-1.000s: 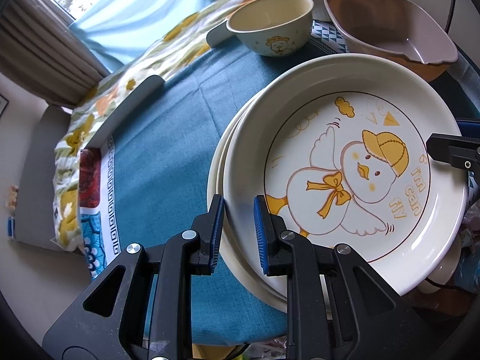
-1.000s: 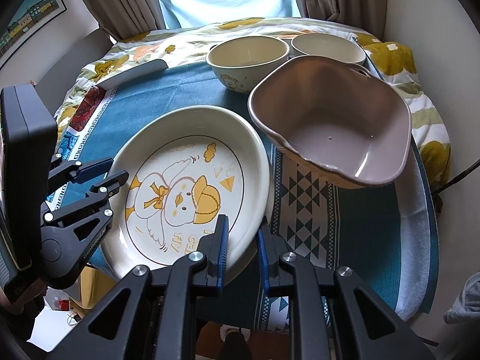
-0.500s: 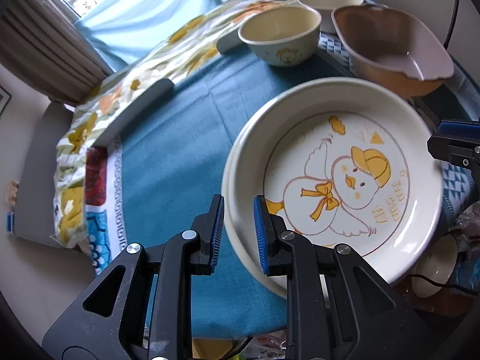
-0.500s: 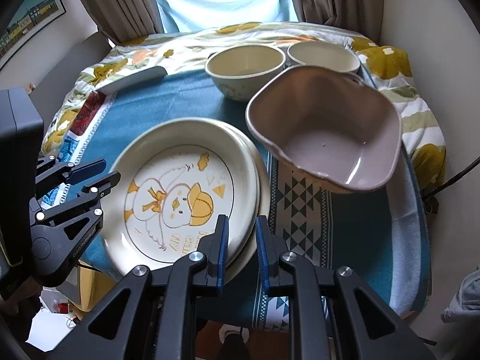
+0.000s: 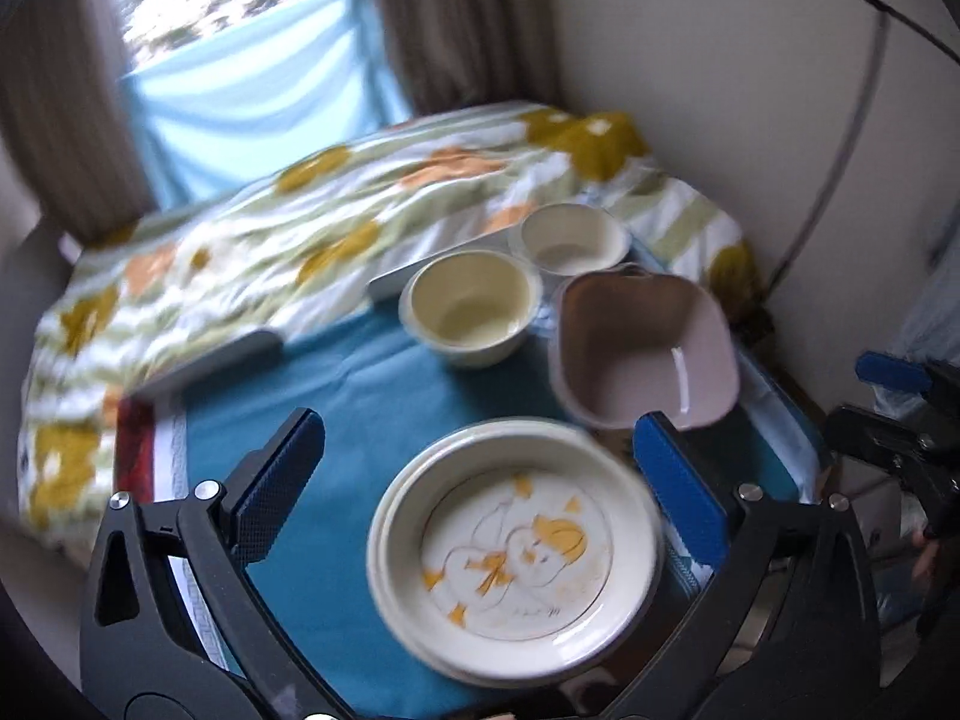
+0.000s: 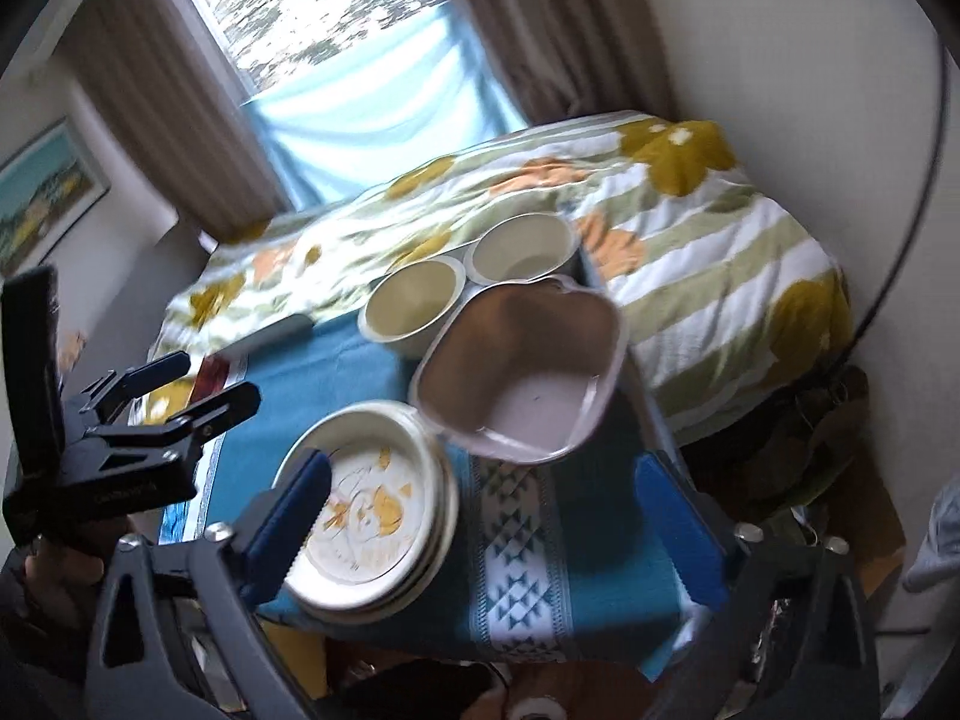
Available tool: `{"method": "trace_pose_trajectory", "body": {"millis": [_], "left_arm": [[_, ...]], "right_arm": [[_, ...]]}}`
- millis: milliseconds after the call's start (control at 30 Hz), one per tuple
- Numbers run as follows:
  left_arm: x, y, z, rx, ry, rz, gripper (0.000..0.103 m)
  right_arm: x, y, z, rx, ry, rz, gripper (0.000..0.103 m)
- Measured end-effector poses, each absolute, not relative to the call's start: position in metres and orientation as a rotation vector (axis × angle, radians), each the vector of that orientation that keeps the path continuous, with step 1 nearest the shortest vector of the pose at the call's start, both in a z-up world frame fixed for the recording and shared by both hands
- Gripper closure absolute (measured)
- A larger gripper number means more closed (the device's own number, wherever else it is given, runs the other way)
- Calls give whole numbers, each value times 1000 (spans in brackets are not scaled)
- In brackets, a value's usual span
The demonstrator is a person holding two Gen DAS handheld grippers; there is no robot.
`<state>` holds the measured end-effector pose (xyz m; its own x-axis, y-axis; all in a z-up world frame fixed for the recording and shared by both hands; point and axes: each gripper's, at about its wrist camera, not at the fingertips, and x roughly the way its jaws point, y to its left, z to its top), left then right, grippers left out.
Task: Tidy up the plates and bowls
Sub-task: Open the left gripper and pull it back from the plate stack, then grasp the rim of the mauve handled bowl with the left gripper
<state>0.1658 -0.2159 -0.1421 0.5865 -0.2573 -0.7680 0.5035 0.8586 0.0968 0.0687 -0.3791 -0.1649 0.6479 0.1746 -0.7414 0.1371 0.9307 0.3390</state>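
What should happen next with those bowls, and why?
Probably bring the right tool to the cream bowl and nest it in its twin: the duck plate already sits stacked, both tools are open and empty.

Daylight from the blown-out window [image 6: 312, 6] lights both motion-blurred fisheye views, edges bent and dark-cornered.

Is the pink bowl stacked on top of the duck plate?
No, the pink bowl sits on the cloth just behind the duck plate, which is bare on top.
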Motion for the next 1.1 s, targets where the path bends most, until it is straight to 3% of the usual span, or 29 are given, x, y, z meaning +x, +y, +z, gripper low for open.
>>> {"method": "trace_pose_trajectory", "body": {"millis": [367,400,533,633,800,933,1100], "left_arm": [[242,-272,-211,208,1122,-725,4],[247,-276,-217,205,1138,-734,10],[265,-288,-245,227,1212,-746,34],[275,-298,-262,235,1255,-768,46],[285,-304,-271,252,1268,-779,54],[293,-308,-276,259,1279,-766,80],[299,-306,-278,257,1285,-752,87]], "right_arm": [[121,-415,-211,553,1038,-122,3],[128,-418,-219,570,1047,-131,6],[150,-424,-243,626,1091,-134,39],[162,-424,-255,633,1122,-147,50],[175,-426,-268,639,1142,-160,61],[180,-428,-271,629,1145,-166,79],[179,-432,-273,607,1142,-194,91]]}}
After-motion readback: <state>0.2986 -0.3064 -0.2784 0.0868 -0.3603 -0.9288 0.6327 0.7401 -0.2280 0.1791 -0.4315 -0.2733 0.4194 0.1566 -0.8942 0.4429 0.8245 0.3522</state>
